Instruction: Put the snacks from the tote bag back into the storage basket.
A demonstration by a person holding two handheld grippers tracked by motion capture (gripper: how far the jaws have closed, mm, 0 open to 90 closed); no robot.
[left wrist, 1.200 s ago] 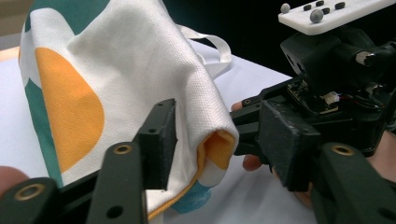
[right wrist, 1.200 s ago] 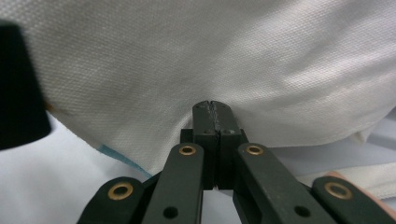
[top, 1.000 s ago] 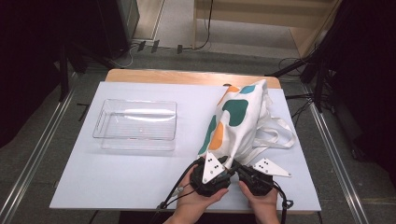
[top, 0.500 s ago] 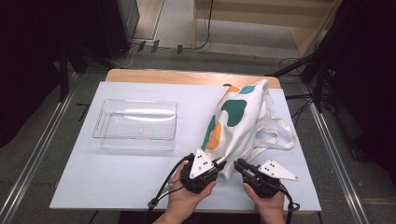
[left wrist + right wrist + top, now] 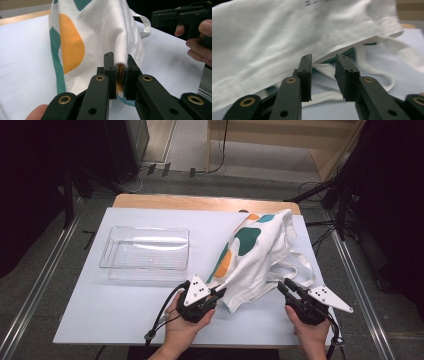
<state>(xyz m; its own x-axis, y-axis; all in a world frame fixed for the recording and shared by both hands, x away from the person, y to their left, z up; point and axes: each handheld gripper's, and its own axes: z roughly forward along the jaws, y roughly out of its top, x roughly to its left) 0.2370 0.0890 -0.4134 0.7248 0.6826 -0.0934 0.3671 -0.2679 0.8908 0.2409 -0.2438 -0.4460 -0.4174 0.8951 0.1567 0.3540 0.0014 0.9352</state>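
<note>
A white cloth bag (image 5: 260,255) with teal and orange patches lies crumpled on the right half of the white table top. My left gripper (image 5: 220,292) is shut on the bag's near corner; in the left gripper view the cloth bag (image 5: 100,37) is pinched between the jaws of that gripper (image 5: 119,75), with an orange fold showing in the gap. My right gripper (image 5: 282,285) stands open just right of the bag's near edge, by its white straps (image 5: 302,270). In the right gripper view the open gripper (image 5: 323,72) points at the bag's hem (image 5: 287,45), nothing between its jaws.
A clear plastic tray (image 5: 145,252) with nothing in it sits on the left half of the table (image 5: 100,310). Bare table top lies in front of the tray. The table's wooden back edge (image 5: 200,202) and cables on the floor (image 5: 320,225) are beyond.
The two grippers have drawn apart: the left stays on the bag's near corner, while the right has moved to the right, to the bag's strap side. The bag's near end is spread a little wider.
</note>
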